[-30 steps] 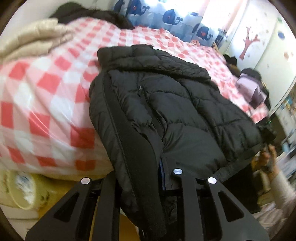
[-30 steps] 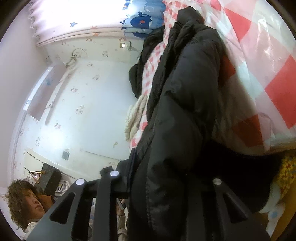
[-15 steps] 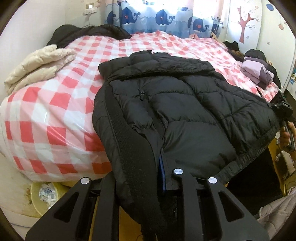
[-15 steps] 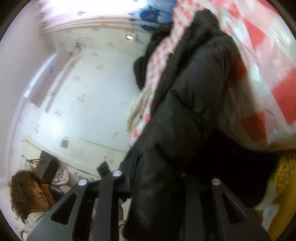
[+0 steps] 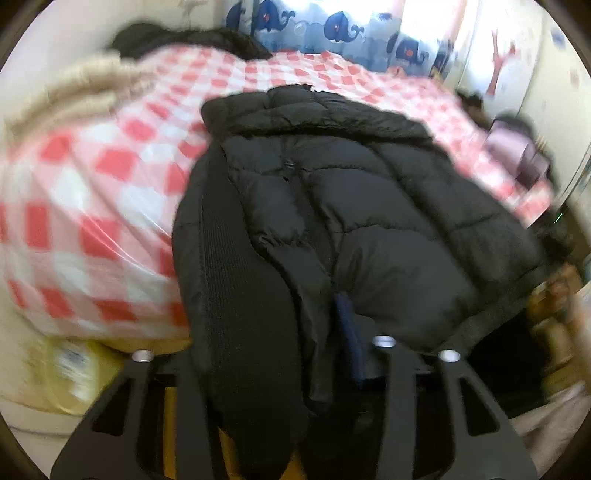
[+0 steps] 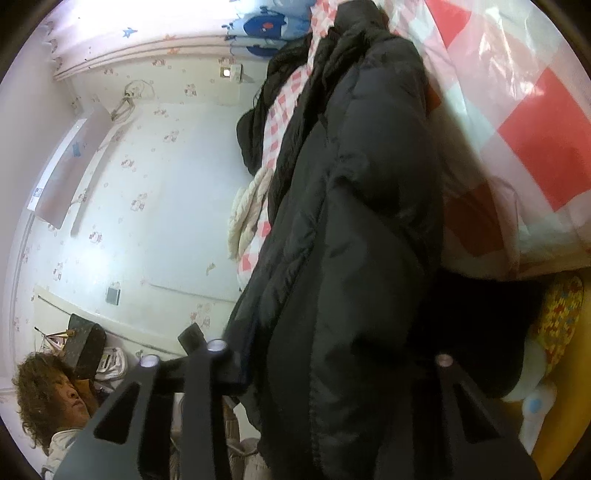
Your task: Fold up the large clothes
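Note:
A black puffer jacket (image 5: 369, 206) lies on the red-and-white checked bed (image 5: 110, 177), collar toward the far side, hem hanging over the near edge. My left gripper (image 5: 291, 354) is shut on the jacket's hem near its ribbed front band. In the right wrist view the same jacket (image 6: 351, 221) runs up the frame, and my right gripper (image 6: 325, 358) is shut on the other end of the hem. The fingertips of both grippers are buried in the fabric.
A cream folded quilt (image 5: 74, 85) and dark clothes (image 5: 177, 37) lie at the bed's far left. Purple folded clothes (image 5: 517, 147) sit at the right edge. Whale-print curtains (image 5: 332, 26) hang behind. A person's head (image 6: 51, 395) shows low by the white wall.
The left wrist view has swung and blurred while the hem stays gripped. The right gripper has shifted slightly with the jacket still in it.

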Tool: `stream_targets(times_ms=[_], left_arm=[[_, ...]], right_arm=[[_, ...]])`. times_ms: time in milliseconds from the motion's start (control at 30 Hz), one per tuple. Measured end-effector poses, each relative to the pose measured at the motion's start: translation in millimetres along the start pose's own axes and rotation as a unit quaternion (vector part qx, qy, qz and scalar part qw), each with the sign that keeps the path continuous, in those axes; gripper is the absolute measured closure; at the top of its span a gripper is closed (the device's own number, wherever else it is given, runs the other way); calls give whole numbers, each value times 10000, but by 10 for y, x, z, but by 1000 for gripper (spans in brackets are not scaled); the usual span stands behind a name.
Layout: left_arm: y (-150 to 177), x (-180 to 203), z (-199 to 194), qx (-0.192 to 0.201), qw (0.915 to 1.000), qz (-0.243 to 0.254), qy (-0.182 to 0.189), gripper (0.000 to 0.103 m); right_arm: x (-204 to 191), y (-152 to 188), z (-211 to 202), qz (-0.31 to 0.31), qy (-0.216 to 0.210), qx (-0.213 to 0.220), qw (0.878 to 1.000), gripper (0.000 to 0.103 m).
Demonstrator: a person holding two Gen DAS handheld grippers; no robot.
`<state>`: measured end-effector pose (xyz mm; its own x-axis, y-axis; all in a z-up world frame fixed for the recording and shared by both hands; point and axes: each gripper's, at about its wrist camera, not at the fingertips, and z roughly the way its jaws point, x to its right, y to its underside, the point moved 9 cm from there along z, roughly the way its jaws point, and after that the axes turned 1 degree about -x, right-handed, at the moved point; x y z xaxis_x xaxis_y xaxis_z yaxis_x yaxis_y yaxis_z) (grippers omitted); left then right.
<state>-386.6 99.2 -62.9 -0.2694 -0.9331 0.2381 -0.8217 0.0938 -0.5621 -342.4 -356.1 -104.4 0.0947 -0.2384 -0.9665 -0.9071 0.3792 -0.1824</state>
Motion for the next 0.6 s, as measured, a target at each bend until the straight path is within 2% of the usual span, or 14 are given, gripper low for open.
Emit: stream_targets(times_ms=[33,67,100,167,267,300,333,367,400,433,467,500,533,600], left_arm=[[-8,-66,-6,-18,9978,-438,502,85],[-16,-127,-19,-6,9939,-744,819,88],[-30,-204,-58,37,9857,-1109,1271,90],[-50,-313,-152,145,9693,-1578,1881,92],[-40,-377,-240,223,9472,-1928,2551,91],[-10,-396,-241,174,9331,-2053,2947,87],[37,-445,-203,94,9214,-2186,3212,71],[77,-509,-151,16,9131,-2315,3355,57],[171,-672,-39,-74,9067,-2635,3292,33],[259,-825,57,-109,9019,-2945,3157,24],[346,-940,137,-136,8912,-3205,3207,23],[408,-996,195,-170,8833,-3342,3283,22],[460,-1046,246,-202,8792,-3452,3278,19],[532,-1053,345,-286,8787,-3461,3275,16]], right_arm=[[-61,-15,-25,2,-161,137,9998,76],[-129,-28,-46,-11,-341,254,9991,78],[-176,-42,-50,-33,-460,325,9984,80],[-366,-58,-92,-146,-786,473,9957,81],[-609,-44,-99,-366,-1071,503,9923,81],[-657,-34,-118,-443,-1095,491,9918,81],[-646,-25,-116,-464,-1032,432,9926,81],[-590,-12,-100,-447,-877,329,9946,81],[-492,4,-78,-343,-757,200,9963,78],[-415,17,-61,-235,-692,73,9973,75],[-311,43,-38,-124,-549,-47,9984,72],[-179,79,-32,18,-408,-129,9991,64],[-117,104,-44,116,-430,-180,9988,58],[-26,147,-56,220,-498,-193,9983,57]])
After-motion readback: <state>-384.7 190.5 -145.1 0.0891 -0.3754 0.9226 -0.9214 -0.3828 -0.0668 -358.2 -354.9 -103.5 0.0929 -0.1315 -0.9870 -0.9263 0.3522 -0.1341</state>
